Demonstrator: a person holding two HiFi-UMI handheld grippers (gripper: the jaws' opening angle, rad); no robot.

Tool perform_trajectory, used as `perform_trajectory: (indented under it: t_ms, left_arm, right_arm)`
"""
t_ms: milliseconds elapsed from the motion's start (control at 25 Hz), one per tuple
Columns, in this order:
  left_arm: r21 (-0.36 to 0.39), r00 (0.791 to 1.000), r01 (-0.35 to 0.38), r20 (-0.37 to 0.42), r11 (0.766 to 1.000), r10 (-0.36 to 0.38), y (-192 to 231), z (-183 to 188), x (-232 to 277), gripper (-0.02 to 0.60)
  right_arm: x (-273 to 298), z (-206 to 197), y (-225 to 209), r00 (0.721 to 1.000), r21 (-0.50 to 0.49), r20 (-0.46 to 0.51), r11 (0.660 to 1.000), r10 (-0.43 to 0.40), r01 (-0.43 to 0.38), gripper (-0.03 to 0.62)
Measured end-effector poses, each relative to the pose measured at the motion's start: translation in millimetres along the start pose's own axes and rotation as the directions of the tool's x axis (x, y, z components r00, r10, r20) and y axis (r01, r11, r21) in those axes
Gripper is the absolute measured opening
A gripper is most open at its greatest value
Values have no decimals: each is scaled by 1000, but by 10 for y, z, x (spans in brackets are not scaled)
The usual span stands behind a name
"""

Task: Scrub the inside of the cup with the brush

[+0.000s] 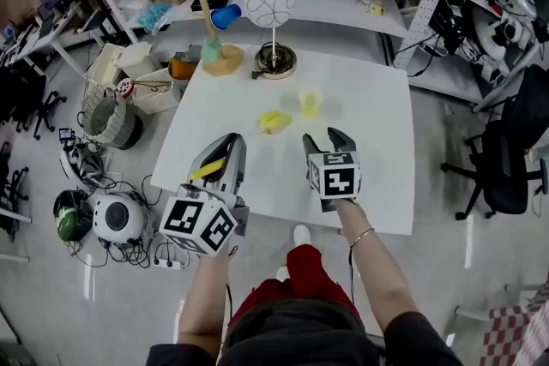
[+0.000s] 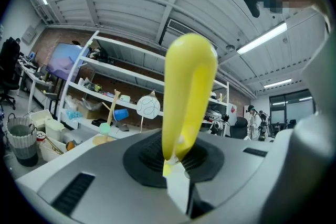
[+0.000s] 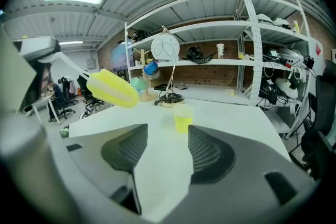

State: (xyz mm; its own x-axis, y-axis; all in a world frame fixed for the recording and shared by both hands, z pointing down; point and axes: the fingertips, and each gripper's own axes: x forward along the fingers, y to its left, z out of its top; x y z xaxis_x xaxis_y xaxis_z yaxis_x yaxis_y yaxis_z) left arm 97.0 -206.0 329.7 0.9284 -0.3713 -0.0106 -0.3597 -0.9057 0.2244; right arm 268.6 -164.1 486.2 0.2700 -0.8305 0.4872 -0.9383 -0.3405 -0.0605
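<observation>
A small translucent yellow cup [image 1: 309,104] stands upright on the white table [image 1: 377,184]; in the right gripper view the cup [image 3: 183,118] is straight ahead, beyond the jaws. My left gripper [image 1: 230,143] is shut on a yellow brush [image 2: 188,97], whose yellow head [image 1: 274,122] reaches ahead, left of the cup. The same brush head [image 3: 113,88] hangs at the left of the right gripper view. My right gripper [image 1: 327,138] is open, with nothing between its fingers, a short way in front of the cup and apart from it.
A globe lamp [image 1: 269,4] on a round base [image 1: 275,61] and a wooden stand with a blue cup [image 1: 225,16] sit at the table's far edge. Baskets [image 1: 110,116] and cables lie on the floor at left, an office chair [image 1: 506,159] at right, shelving behind.
</observation>
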Motion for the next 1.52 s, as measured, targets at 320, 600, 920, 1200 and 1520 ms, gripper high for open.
perform_trajectory:
  t_ms: [320, 600, 920, 1200, 1520]
  left_arm:
    - [-22, 999, -25, -23, 999, 25, 264, -81, 504, 38]
    - [-42, 998, -41, -51, 998, 39, 495, -184, 897, 38]
    - [-63, 995, -64, -77, 996, 59, 721, -287, 1181, 38]
    - [-87, 994, -81, -85, 993, 74, 868, -361, 1308, 38]
    - [-104, 992, -103, -89, 989, 93, 977, -382, 1331, 38]
  right_arm:
    - [576, -9, -270, 997, -2, -78, 1000, -15, 15, 284]
    - [1022, -53, -408, 992, -14, -128, 1000, -15, 13, 287]
    - [1433, -144, -509, 983, 8, -182, 1000, -20, 22, 287]
    - [1647, -131, -577, 983, 4, -181, 1000, -29, 30, 286]
    - [1788, -70, -554, 988, -41, -148, 999, -32, 27, 285]
